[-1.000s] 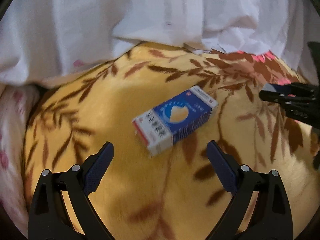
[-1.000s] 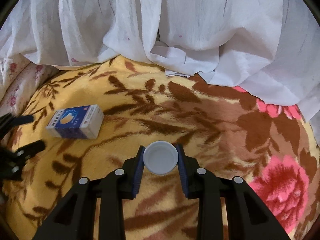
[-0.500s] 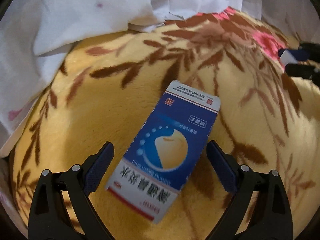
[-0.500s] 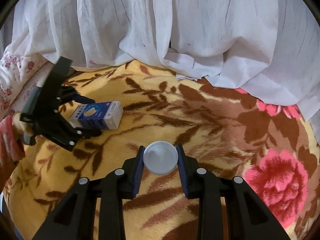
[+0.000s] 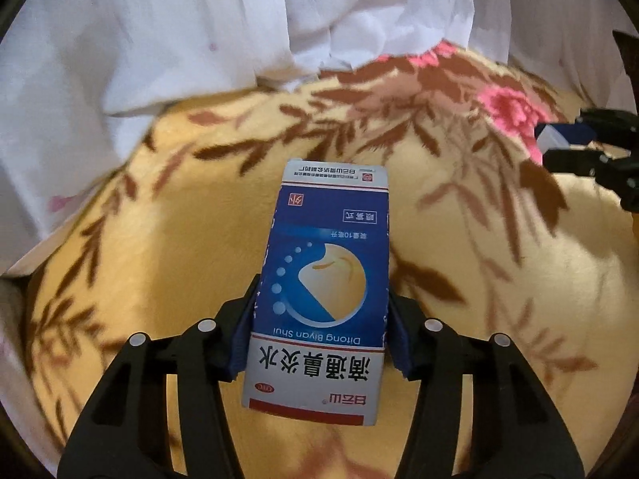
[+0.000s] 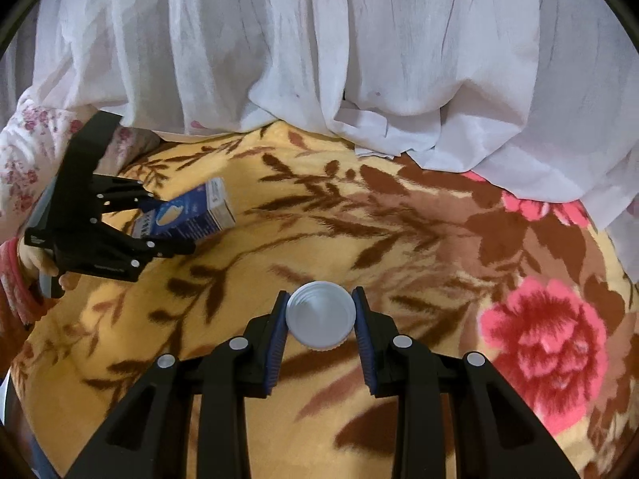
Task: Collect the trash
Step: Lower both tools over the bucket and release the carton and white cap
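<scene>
Two grippers, two catches on the go! The left gripper point(image 5: 321, 329) has just been closing its jaws, and the blue pads now squeeze both long sides of the box point(image 5: 325, 291), a blue and white carton with a pale round shape printed on its face. From the left wrist view the box runs lengthwise away from the camera, print upside down, its near end between the fingers and its far end out over the blanket point(image 5: 499, 319). From the right wrist view the same box point(image 6: 187, 215) sits tilted in the left gripper point(image 6: 159, 225), far end raised a little, near the blanket's left edge, with a hand point(image 6: 44, 265) in a red cuff behind the tool. Over to the right gripper point(image 6: 320, 321): clamped tight on a round white cap point(image 6: 320, 315), flat face up toward the camera, pads pressed on its rim from both sides, held above the yellow blanket point(image 6: 399, 239) with its brown leaves and pink flowers. White curtain point(image 6: 319, 60) hangs along the far edge, its hem lying on the blanket, and a flowered pink sheet point(image 6: 24, 151) shows at far left
</scene>
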`<state>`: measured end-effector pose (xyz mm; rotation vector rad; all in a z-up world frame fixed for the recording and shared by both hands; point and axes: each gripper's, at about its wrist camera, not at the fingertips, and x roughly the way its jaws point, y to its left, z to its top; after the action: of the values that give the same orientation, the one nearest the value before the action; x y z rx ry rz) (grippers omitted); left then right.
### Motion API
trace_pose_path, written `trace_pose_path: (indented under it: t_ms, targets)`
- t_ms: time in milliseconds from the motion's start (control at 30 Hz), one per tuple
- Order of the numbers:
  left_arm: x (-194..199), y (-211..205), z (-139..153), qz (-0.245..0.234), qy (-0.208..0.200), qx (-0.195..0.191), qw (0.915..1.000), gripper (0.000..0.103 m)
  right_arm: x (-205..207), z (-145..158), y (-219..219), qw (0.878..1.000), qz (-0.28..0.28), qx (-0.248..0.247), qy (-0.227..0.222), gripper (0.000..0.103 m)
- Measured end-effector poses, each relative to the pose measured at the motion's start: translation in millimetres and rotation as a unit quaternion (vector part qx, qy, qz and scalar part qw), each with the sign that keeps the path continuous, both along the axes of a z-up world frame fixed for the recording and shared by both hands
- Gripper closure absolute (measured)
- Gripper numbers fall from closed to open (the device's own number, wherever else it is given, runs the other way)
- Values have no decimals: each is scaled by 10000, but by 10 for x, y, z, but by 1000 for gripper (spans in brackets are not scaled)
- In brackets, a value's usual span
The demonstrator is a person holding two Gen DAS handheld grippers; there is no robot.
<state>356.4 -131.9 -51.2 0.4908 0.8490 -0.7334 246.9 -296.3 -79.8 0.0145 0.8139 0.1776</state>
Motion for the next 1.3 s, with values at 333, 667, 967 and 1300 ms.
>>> trace_pose_path:
  t_ms: [333,667,967,1300]
  targets:
    - [-1303,184,487,140,-367,-390,9985,50,-950,438,184,9991,329,-56,-247,71]
    - [-2692,458,756,885,-416,-665,9930,50,-2079,661,453,9964,689,-231,-443,71]
    - [-3582,671,495,1454,-295,-807,9856,50,-2966,558,725,9937,958,-329,-483,71]
    - [-4182,718,-285,1463,465,-476,9870,50,-3531,-40,973,9921,1218,-294,84,71]
